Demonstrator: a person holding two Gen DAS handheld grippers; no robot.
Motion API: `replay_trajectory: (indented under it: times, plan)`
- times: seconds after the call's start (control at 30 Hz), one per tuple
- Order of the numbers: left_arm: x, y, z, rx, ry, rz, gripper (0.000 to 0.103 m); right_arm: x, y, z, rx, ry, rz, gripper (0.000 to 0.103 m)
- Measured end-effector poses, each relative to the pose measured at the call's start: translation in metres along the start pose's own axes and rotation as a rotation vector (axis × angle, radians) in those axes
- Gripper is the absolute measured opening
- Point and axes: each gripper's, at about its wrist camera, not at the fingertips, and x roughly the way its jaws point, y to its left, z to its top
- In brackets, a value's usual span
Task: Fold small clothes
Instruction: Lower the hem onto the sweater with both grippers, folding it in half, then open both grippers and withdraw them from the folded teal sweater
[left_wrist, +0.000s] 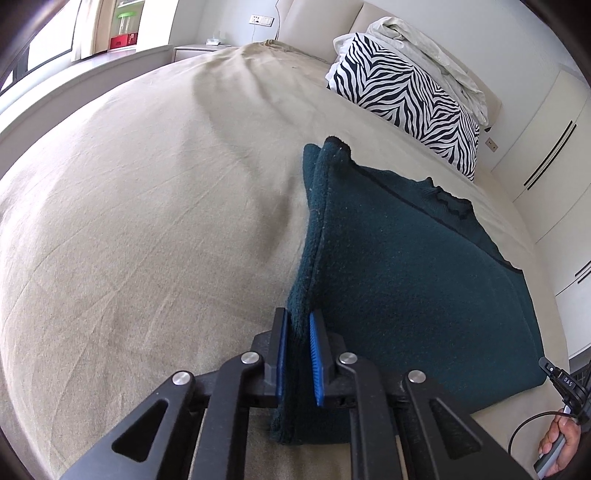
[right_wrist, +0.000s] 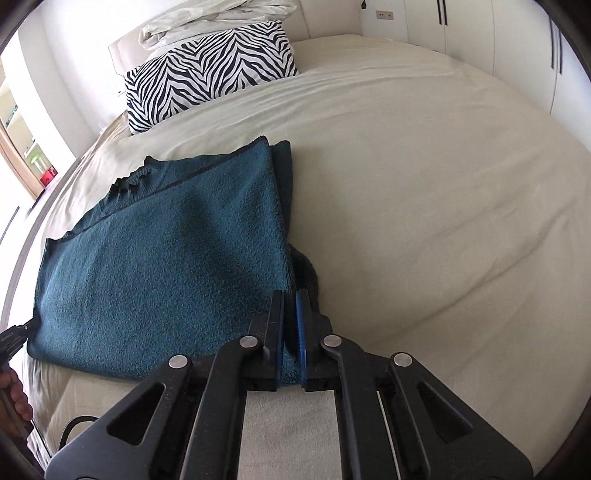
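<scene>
One dark teal sweater (left_wrist: 413, 266) is lying flat on the beige bed (left_wrist: 147, 221), folded lengthwise, its collar pointing toward the headboard. The left tool (left_wrist: 298, 347) is pinching the sweater's near left corner, a thick fold of knit sitting between its two blue pads, and that left edge is standing up as a ridge that is hiding the fabric just behind it. Beyond the sweater, one zebra-striped pillow (left_wrist: 406, 92) is leaning at the head of the bed with a crumpled white duvet (left_wrist: 417, 48) piled on top (both well apart from the sweater). At the far right edge of the left wrist view, the right hand (left_wrist: 557, 443) is showing only partly, cut off by the frame. The right tool (right_wrist: 290, 328) is gripping the near right corner of the sweater (right_wrist: 159, 258), its jaws nearly together on the cloth; a darker bunched layer beside it is hard to make out.
</scene>
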Motion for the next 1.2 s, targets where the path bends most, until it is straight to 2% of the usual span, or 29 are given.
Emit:
replay_trajectory:
  times: [0.17,0.23,0.33,0.43,0.47,0.5,0.53,0.63,0.73,0.83,0.9,0.93,0.97,1.03,1.07,1.13,1.2]
  plan:
    - [0.002,0.000,0.000,0.013,0.007,0.000,0.013,0.010,-0.012,-0.005,0.044,0.034,0.039,0.005]
    - [0.000,-0.001,0.001,0.018,0.009,0.003,0.014,0.021,-0.015,-0.006,0.044,0.076,0.064,0.005]
    - [-0.012,-0.008,0.003,0.036,-0.017,0.030,0.015,0.015,-0.014,0.001,0.053,0.071,0.064,0.007]
    - [-0.032,-0.026,0.009,0.103,-0.101,0.077,0.015,-0.011,-0.009,0.010,0.042,-0.011,-0.004,0.023]
    - [-0.034,-0.035,0.014,0.131,-0.117,0.090,0.016,-0.020,-0.005,0.016,0.035,-0.046,0.001,0.033]
    - [-0.034,-0.045,0.020,0.160,-0.132,0.101,0.019,-0.026,0.000,0.023,0.032,-0.072,0.022,0.050]
    - [-0.032,-0.056,0.026,0.188,-0.149,0.109,0.023,-0.028,0.007,0.030,0.034,-0.095,0.064,0.053]
    - [-0.015,-0.090,0.047,0.268,-0.178,0.142,0.034,-0.017,0.039,0.052,0.029,-0.093,0.249,0.054]
    - [0.018,-0.120,0.068,0.356,-0.151,0.198,0.038,0.015,0.077,0.074,0.047,-0.046,0.450,0.054]
    - [0.055,-0.128,0.077,0.404,-0.115,0.285,0.040,0.056,0.115,0.090,0.072,0.024,0.559,0.054]
    - [0.084,-0.120,0.076,0.405,-0.044,0.332,0.044,0.089,0.129,0.096,0.120,0.084,0.638,0.054]
    - [0.092,-0.113,0.074,0.392,-0.035,0.319,0.048,0.106,0.133,0.097,0.137,0.111,0.637,0.054]
    - [0.094,-0.109,0.071,0.385,-0.063,0.309,0.051,0.121,0.135,0.097,0.153,0.132,0.623,0.054]
    - [0.093,-0.104,0.069,0.371,-0.085,0.290,0.053,0.146,0.124,0.094,0.200,0.155,0.600,0.039]
    - [0.093,-0.103,0.069,0.369,-0.086,0.285,0.053,0.152,0.114,0.095,0.222,0.144,0.609,0.026]
    - [0.094,-0.102,0.069,0.363,-0.088,0.273,0.054,0.155,0.089,0.097,0.288,0.111,0.618,0.024]
    - [0.093,-0.099,0.069,0.350,-0.094,0.257,0.054,0.154,0.056,0.101,0.365,0.060,0.551,0.024]
